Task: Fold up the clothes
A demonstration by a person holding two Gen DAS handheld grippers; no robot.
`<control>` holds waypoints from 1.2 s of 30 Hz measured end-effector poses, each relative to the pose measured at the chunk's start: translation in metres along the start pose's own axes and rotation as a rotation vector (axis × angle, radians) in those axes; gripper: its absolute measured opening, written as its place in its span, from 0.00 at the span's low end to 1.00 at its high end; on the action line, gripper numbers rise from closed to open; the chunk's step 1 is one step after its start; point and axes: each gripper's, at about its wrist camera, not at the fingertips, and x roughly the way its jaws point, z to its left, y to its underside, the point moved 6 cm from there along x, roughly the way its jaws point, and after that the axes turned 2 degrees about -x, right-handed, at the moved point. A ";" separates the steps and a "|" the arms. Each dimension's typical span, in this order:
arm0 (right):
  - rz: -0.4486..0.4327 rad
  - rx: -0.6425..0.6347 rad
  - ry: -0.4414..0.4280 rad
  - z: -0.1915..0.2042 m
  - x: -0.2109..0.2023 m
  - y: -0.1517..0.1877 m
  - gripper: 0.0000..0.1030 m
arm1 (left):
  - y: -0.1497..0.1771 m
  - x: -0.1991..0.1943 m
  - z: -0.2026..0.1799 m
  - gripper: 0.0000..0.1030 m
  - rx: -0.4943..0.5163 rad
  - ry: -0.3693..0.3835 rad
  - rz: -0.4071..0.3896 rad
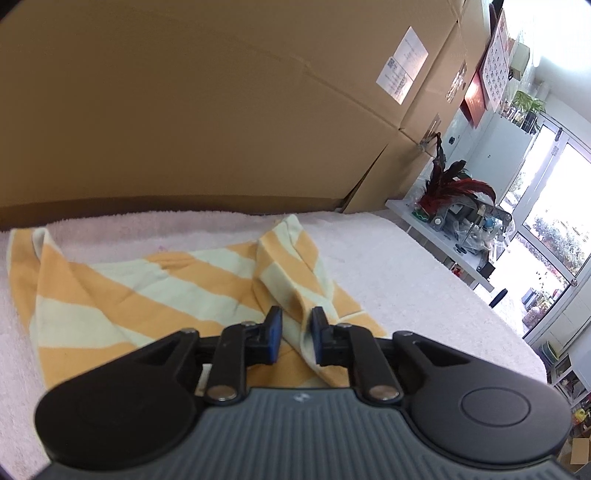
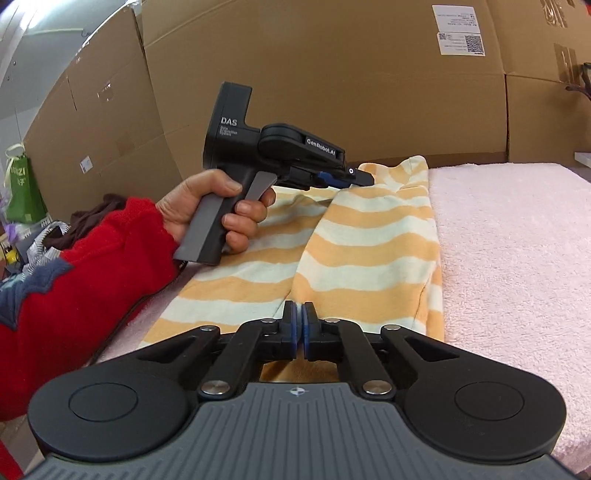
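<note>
Cardboard boxes (image 2: 332, 92) form the backdrop behind the work surface in both views; a white label (image 2: 458, 29) is stuck on one of them. In front of them lies the tabletop, covered by a pale pink fleecy cloth (image 2: 509, 240).

The striped garment (image 2: 362, 240), orange and cream, lies spread on this cloth, partly folded, with one fold ridge running away from the right wrist camera. In the left wrist view the same garment (image 1: 147, 291) spreads to the left, and a raised fold of it runs between the two blue pads.

A red sleeve (image 2: 92, 277) enters from the left of the right wrist view. The left hand (image 2: 207, 210) is wrapped round the grey handle of the left claw (image 2: 354, 173), the index finger on its trigger. This claw points across the garment and slightly down, its tip at the garment's far edge. In its own view the left claw (image 1: 295, 332) shows a narrow gap between its pads, filled by the pinched fold of fabric: it grips the garment.

The right claw (image 2: 298, 325) is at the garment's near edge, just above the striped fabric. Its blue pads meet face to face: it is closed. No fabric can be seen between them.

A low white shelf (image 1: 443, 236) with a red feathery ornament (image 1: 458, 188) stands to the right, beside bright windows.
</note>
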 end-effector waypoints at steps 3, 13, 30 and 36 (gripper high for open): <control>-0.036 -0.023 -0.066 0.009 -0.016 -0.008 0.04 | -0.004 -0.007 -0.001 0.00 0.005 0.019 -0.033; 0.040 -0.056 -0.101 0.016 -0.022 0.010 0.21 | 0.002 0.004 0.009 0.00 0.004 -0.049 0.028; -0.052 0.159 0.134 -0.023 -0.019 0.007 0.13 | -0.008 -0.001 0.031 0.28 -0.079 -0.191 -0.031; -0.117 0.209 0.160 -0.041 -0.031 -0.012 0.29 | -0.025 -0.027 0.044 0.32 -0.133 -0.244 -0.137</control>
